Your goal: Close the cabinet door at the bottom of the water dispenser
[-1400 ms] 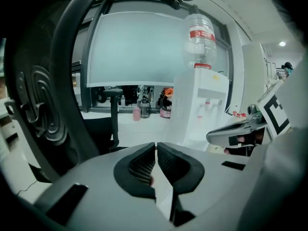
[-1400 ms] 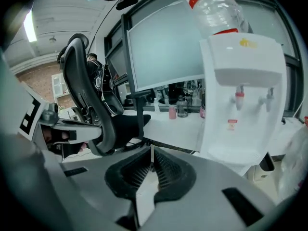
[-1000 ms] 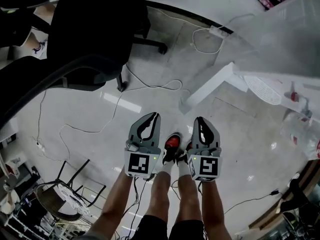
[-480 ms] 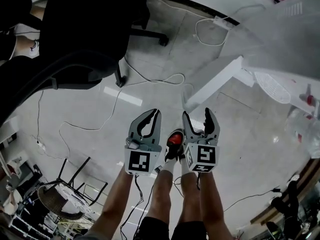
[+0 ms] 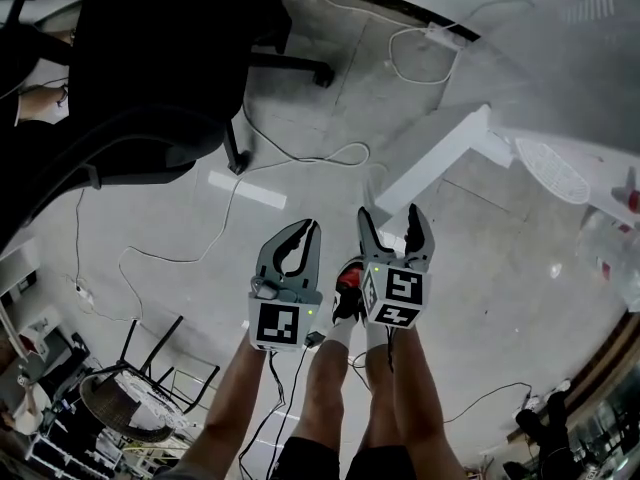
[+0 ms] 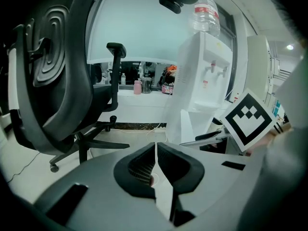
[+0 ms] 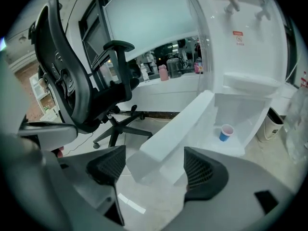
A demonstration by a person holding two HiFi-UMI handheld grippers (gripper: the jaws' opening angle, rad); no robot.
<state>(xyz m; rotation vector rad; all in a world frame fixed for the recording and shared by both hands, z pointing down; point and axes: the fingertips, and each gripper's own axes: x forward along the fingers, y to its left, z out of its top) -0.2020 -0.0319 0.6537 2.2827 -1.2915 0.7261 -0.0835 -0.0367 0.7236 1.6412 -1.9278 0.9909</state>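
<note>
Opening, the right gripper (image 5: 391,215) faces the water dispenser (image 7: 240,47) and its open cabinet door (image 5: 440,158), apparently nothing between its jaws; left gripper (image 5: 311,230) closed, empty.

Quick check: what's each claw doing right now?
Left claw: closed, holding nothing.
Right claw: opening, empty; the open white cabinet door is seen through the gap, not gripped.

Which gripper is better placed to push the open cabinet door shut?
Right, probably: the right gripper faces the edge of the cabinet door, its empty jaws opening. The left gripper is shut and aims beside the door.
</note>
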